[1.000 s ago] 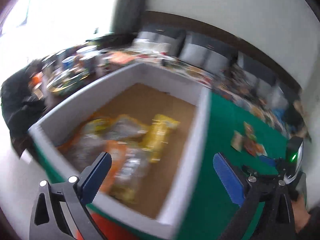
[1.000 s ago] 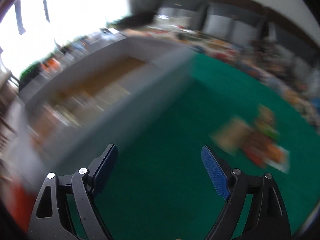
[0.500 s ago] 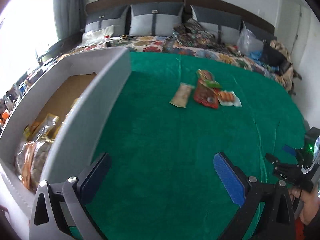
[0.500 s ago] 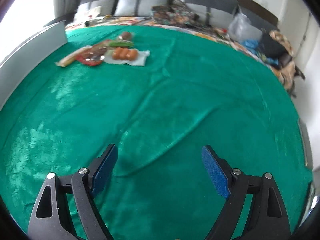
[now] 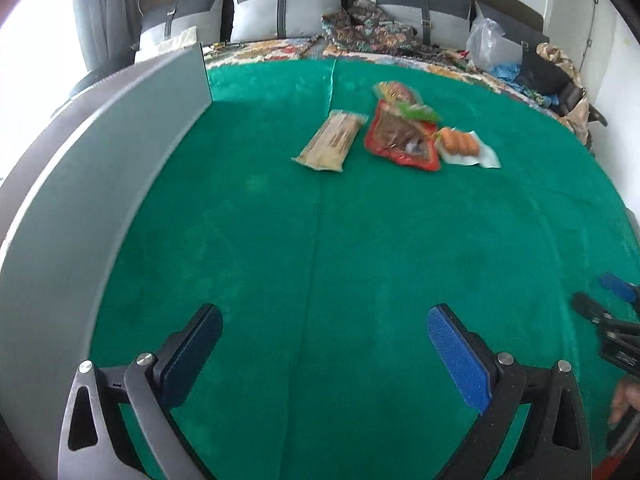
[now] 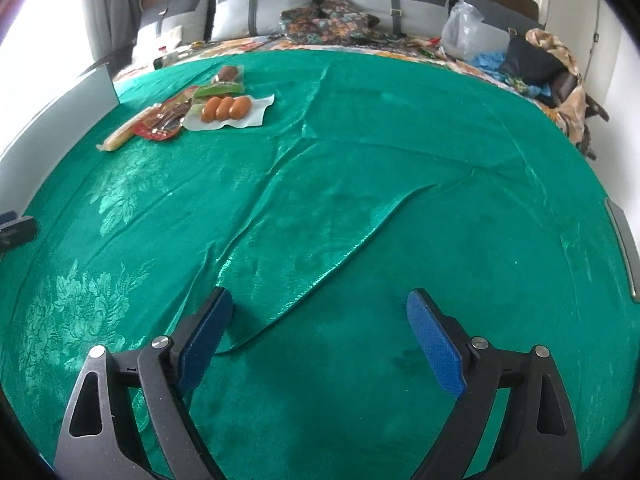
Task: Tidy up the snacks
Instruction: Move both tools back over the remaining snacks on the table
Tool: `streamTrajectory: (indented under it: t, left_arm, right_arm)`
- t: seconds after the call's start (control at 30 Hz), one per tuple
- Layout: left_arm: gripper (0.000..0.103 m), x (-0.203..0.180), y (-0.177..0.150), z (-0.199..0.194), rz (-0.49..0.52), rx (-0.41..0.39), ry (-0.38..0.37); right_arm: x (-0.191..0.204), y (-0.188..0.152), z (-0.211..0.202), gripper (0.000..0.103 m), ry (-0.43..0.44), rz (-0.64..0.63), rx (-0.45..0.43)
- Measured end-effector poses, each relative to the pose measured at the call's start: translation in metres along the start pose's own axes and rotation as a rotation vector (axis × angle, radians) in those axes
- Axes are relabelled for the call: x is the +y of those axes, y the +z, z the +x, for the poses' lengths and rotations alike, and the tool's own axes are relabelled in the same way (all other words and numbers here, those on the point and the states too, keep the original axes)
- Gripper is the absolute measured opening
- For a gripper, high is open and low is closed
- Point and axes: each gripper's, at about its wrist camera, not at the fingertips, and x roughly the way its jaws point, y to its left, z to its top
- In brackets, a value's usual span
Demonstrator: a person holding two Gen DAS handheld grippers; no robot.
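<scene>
A wide green patterned cloth spread ahead of both tools, and a tall grey box wall stood to the left of the left gripper. Both the left gripper and the right gripper hung with jaws wide apart and nothing between them (the right one's jaws had just been opening). Well ahead lay the snacks: a red packet, a tan biscuit packet, and three orange sausages in a clear pack, close together.

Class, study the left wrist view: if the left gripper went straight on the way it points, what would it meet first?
Most likely bare green cloth: the left gripper is open and empty, angled down at it. The tan snack packet lies further ahead, though depth is unclear.
</scene>
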Motion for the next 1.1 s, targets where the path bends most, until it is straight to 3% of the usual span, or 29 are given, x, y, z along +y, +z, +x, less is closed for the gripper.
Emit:
streamTrajectory:
  t: [0.2, 0.37, 1.1]
  left_arm:
    - [0.101, 0.010, 0.002, 0.026, -0.017, 0.015, 0.008]
    - [0.103, 0.007, 0.000, 0.027, -0.012, -0.021, 0.027]
    - [0.103, 0.008, 0.001, 0.030, -0.014, -0.021, 0.025]
  right_arm:
    - [0.000, 0.000, 0.000, 0.092, 0.000, 0.000, 0.000]
    - [0.000, 0.001, 0.001, 0.092, 0.001, 0.000, 0.000]
    - [0.004, 0.006, 0.006, 0.093, -0.029, 0.042, 0.018]
